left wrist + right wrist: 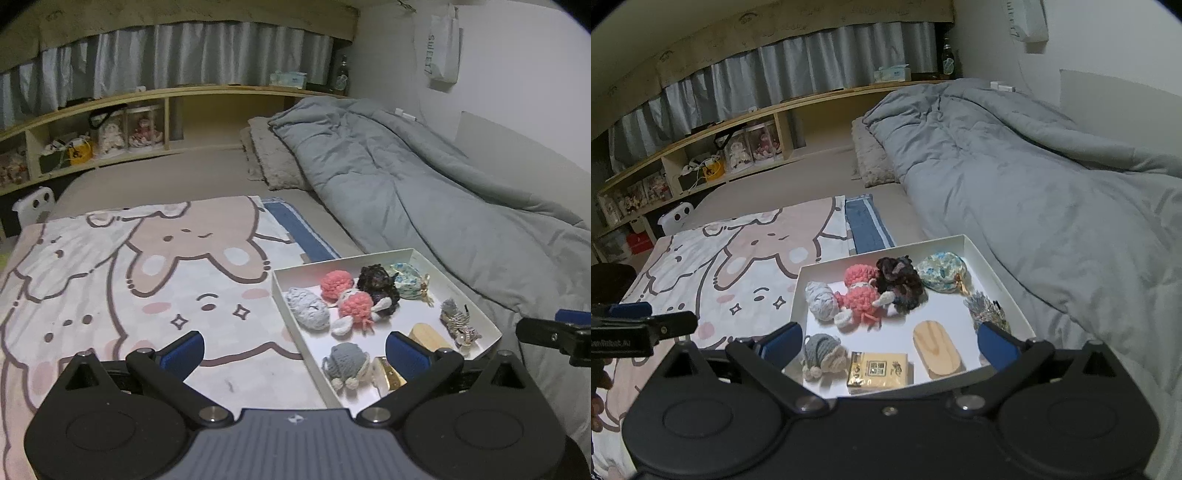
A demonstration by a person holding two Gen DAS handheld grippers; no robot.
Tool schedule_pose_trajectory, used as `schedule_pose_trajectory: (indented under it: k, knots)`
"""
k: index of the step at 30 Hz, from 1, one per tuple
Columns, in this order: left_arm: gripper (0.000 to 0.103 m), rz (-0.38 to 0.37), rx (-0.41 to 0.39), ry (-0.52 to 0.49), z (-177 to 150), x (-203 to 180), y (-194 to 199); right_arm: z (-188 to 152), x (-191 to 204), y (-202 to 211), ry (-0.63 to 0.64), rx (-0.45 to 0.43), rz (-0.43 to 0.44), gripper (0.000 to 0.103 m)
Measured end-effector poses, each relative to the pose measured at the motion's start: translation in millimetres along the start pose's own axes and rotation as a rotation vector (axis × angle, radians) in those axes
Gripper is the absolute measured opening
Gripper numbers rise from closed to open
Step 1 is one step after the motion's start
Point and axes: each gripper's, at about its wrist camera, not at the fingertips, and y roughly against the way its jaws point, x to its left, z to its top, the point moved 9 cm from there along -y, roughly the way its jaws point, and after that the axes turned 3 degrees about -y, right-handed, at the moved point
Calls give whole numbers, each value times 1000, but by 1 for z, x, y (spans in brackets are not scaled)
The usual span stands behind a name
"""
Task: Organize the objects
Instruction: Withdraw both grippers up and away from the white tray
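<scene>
A shallow white tray [879,253] lies on the bed and holds several small things. Among them are a pink crochet doll [860,291], a dark scrunchie [899,282], a floral pouch [942,271], a wooden oval [936,349], a yellow packet [881,373] and a grey crochet toy [822,354]. My right gripper [888,334] hovers open over the tray's near half, gripping nothing. My left gripper [295,343] is open too, straddling the left wall of the tray [347,260], with the grey crochet toy [345,363] near its right finger. Nothing is held.
The tray rests beside a cartoon-print blanket [147,280] and a folded blue towel [295,229]. A crumpled grey duvet [1052,192] fills the right side. A low wooden shelf [110,99] with boxed dolls runs along the back wall.
</scene>
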Motion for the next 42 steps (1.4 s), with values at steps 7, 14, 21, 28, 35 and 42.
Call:
schedule_pose_trajectory:
  k: [7,14,21,28,35,42]
  knots:
    - [103,34,8,15,-8,7,10,-12,-3,4,-3,-1,-40,102]
    - [103,59,32,4,-22,6,14,-23,-1,7,-8,4,-60,102]
    - [103,81,49,-45,-33,3,14,-36,1,4,23,12,-112,102]
    - [103,117,55,-27,-37,10,12,-40,5,4,47,-5,-127,103]
    - [103,133,66,-36,-43,13,10,-42,3,1,25,11,-120,103]
    - [103,142,73,-21,-44,17,10,-43,4,-1,38,18,-127,103]
